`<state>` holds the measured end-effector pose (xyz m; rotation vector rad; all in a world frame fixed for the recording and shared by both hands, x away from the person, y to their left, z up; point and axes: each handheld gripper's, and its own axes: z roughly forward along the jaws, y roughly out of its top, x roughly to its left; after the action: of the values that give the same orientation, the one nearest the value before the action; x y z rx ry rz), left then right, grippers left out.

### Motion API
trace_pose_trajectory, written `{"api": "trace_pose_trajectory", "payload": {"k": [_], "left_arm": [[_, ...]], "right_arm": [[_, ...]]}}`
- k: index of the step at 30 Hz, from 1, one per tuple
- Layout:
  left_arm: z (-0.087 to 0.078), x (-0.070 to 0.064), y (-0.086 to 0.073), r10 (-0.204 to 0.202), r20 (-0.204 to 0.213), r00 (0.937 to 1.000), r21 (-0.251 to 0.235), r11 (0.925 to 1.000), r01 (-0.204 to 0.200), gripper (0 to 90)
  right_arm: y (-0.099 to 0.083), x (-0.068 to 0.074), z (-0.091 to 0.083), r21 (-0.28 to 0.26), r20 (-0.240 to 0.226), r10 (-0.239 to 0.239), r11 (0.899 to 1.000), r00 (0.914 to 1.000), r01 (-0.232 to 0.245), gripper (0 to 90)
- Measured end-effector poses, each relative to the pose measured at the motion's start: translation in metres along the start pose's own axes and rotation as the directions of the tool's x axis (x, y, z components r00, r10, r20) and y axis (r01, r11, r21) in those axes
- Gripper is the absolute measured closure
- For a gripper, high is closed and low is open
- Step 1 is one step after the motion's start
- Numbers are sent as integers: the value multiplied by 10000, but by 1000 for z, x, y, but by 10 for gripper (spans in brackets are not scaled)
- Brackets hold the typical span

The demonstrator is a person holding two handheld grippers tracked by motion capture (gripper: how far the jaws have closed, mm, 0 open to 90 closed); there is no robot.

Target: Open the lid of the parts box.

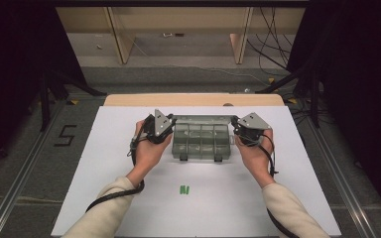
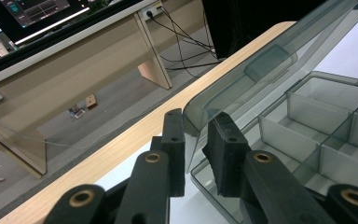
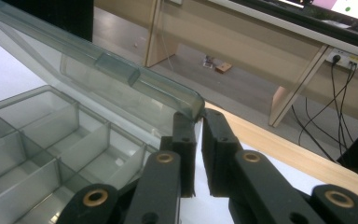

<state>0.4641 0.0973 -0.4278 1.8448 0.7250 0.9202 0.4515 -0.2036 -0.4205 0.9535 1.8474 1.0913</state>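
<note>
Grippers (image 1: 171, 130) (image 1: 236, 130) pinch raised lid (image 2: 261, 60) corners.

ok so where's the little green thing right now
In the high view the green thing lies on the white table sheet, near the middle between the person's forearms, on the near side of the clear compartment box and apart from it.

Your high view looks down from 6 o'clock toward 12. Your left gripper view and right gripper view sit close, sharing the compartment box (image 1: 201, 139) (image 2: 307, 121) (image 3: 51, 140) with it.
</note>
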Motion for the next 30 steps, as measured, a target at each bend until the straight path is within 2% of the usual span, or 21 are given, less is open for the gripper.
{"api": "trace_pose_trajectory", "payload": {"k": [4, 7, 8, 10, 21, 30], "left_arm": [[3, 5, 1, -550, 108, 9984, -108, 9984, 551, 774], [3, 9, 0, -1169, 84, 9931, -142, 9930, 1171, 816], [4, 10, 0, -1237, 82, 9923, -152, 9922, 1238, 818], [5, 10, 1, -1120, -21, 9937, -109, 9937, 1120, 821], [10, 13, 5, -1274, -87, 9918, -24, 9919, 1274, 825], [15, 17, 8, -1321, -119, 9912, 58, 9912, 1322, 825]], "right_arm": [[2, -2, 2, -22, 29, 72, 10000, 10000, -72, 849], [3, -3, 3, -22, -3, 154, 9999, 9999, -154, 850], [3, -4, 3, -9, -44, 168, 9999, 9998, -168, 850], [4, -3, 4, 6, -60, 129, 9999, 9999, -129, 849], [7, -6, 10, -87, 77, 333, 9994, 9994, -332, 850], [9, -9, 14, -92, -15, 487, 9988, 9988, -487, 850]]}}
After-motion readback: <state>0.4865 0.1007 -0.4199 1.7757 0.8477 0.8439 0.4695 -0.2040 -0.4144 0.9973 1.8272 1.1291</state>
